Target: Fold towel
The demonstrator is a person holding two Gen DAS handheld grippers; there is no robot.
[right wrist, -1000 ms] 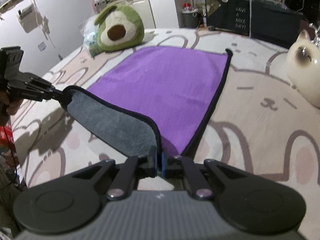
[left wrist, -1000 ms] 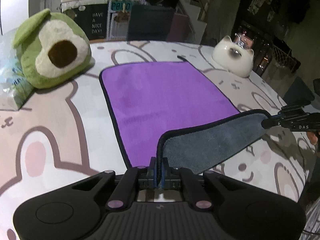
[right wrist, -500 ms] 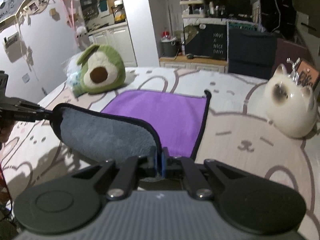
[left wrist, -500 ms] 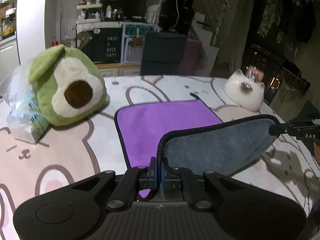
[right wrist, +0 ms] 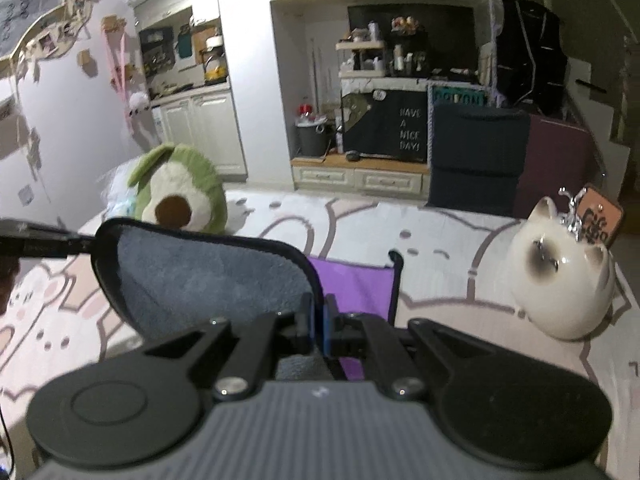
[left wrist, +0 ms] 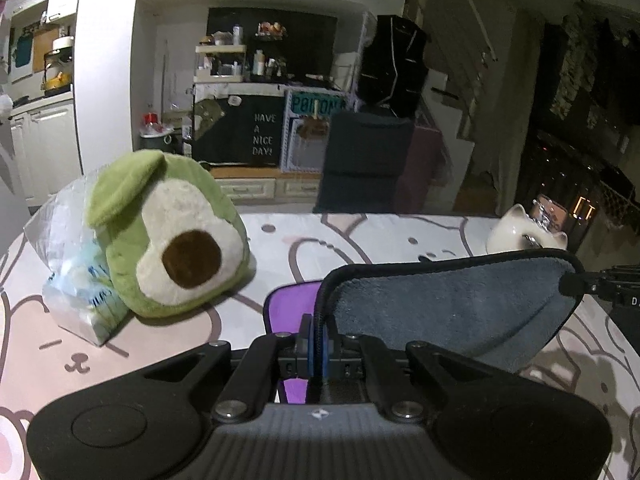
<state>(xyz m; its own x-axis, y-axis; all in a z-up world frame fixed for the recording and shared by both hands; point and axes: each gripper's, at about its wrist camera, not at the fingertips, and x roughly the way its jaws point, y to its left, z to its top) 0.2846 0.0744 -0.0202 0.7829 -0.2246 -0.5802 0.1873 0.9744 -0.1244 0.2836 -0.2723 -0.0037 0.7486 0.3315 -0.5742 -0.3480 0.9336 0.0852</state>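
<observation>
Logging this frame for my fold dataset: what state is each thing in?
towel: near edge lifted off the table, grey underside showing, purple part still flat
left gripper: shut on a towel corner
right gripper: shut on the other corner
avocado plush: resting on table
cat figurine: upright

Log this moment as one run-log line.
step: fold in progress | left gripper: shut on towel corner | right gripper: shut on towel corner | towel: near edge lifted, grey underside showing

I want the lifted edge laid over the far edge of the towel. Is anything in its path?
Nothing visible. Both grippers, left and right, hold the towel raised; the avocado plush and cat figurine sit off to the sides.
</observation>
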